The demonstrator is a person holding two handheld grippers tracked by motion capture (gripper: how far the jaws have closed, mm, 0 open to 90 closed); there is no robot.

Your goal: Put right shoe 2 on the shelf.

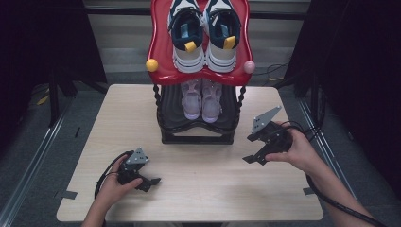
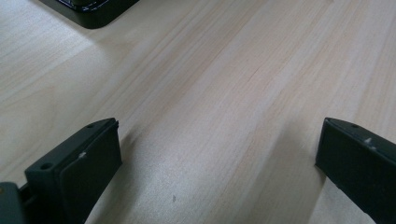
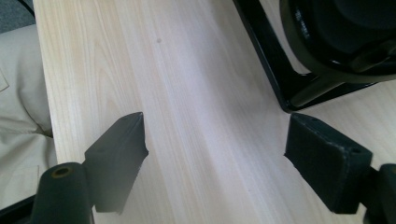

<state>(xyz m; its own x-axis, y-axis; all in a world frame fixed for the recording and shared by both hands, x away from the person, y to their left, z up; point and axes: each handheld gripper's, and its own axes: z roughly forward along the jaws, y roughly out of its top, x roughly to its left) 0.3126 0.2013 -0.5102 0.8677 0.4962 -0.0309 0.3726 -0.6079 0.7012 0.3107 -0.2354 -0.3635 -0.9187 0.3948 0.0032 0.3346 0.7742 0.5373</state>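
A two-tier shoe rack (image 1: 196, 137) stands at the back middle of the table. Its red top shelf (image 1: 158, 47) carries a pair of white and navy sneakers (image 1: 204, 33). A pair of pale pink shoes (image 1: 202, 99) sits on the black lower shelf. My left gripper (image 1: 152, 182) rests low over the wood near the front left, jaws wide apart with bare wood between them (image 2: 219, 158). My right gripper (image 1: 249, 149) hovers to the right of the rack's base, open, with nothing between its jaws (image 3: 215, 149). The rack's black base corner (image 3: 280, 79) lies just ahead of it.
The light wooden table (image 1: 198, 189) has open wood between the two grippers and in front of the rack. Cables trail from both grippers toward the front edge. Dark floor and metal rails flank the table. A beige trouser leg (image 3: 18, 116) shows past the table edge.
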